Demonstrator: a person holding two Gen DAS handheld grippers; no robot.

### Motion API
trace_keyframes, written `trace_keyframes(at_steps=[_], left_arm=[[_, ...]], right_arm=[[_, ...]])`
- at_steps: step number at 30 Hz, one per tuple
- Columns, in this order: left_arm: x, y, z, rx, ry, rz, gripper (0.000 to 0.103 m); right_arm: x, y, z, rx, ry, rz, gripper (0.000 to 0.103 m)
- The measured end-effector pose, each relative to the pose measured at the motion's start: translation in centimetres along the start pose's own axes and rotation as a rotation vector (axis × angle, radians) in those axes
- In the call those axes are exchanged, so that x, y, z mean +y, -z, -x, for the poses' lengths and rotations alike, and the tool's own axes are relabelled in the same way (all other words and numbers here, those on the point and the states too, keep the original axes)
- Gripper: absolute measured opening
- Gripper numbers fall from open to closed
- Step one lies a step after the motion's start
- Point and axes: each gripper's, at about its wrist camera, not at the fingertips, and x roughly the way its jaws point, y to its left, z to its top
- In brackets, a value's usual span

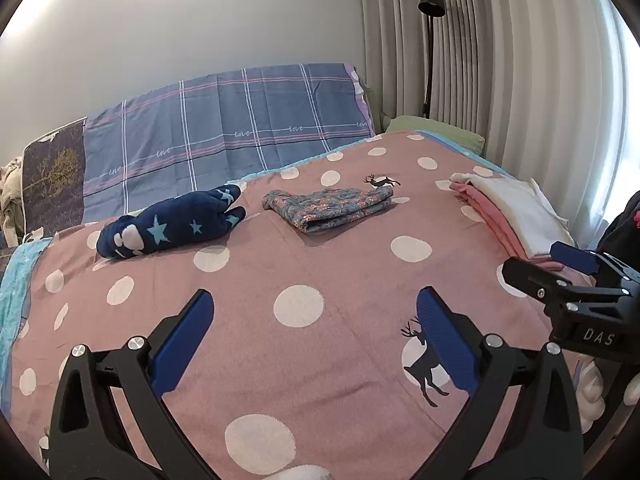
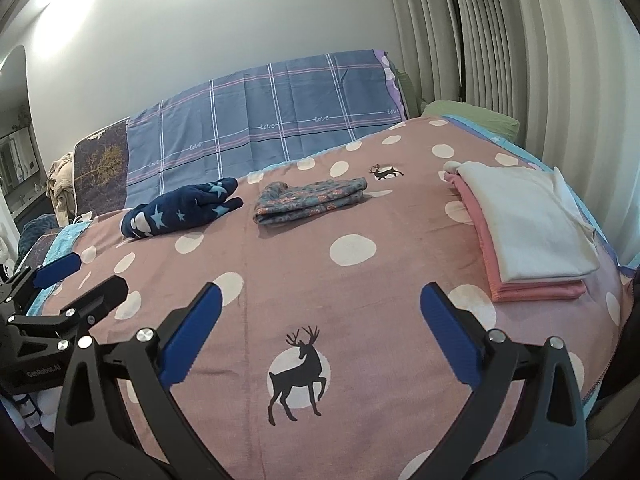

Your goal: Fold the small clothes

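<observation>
Lay folded on the bed (image 1: 320, 360), on a pink bedspread with white dots and deer prints: a floral garment (image 1: 330, 208), long axis running left to right across the bed, folded edge toward the camera. Sat well left of it, a navy star-print garment (image 1: 172, 226), rolled or bunched rather than flat, long axis also crosswise, its narrower end pointing right toward the floral piece without touching it. Rested near the right edge of the bed, a stack of a white cloth (image 2: 528, 216) on top of a pink cloth (image 2: 532, 288), long axis running away from the camera.

Hovered over the near bedspread with jaws spread wide and nothing between them: the left gripper (image 1: 314, 304). Likewise released and empty, the right gripper (image 2: 320, 300), above a deer print.

Stood behind the bed, a headboard under a blue plaid cover (image 1: 224, 132), and a black floor lamp (image 1: 431, 40) against pale curtains. Cut off at the right rim of the left view, part of the white cloth behind the other gripper's body. Could not tell what kind of garment each piece was.
</observation>
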Motion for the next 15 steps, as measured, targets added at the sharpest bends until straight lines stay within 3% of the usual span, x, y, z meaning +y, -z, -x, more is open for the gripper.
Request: trace_keyframes(at_steps=[15], left_arm=[[0.15, 0.36, -0.41, 0.017, 0.007, 0.013, 0.102]], right_arm=[[0.66, 0.06, -0.58, 0.023, 0.010, 0.007, 0.101]])
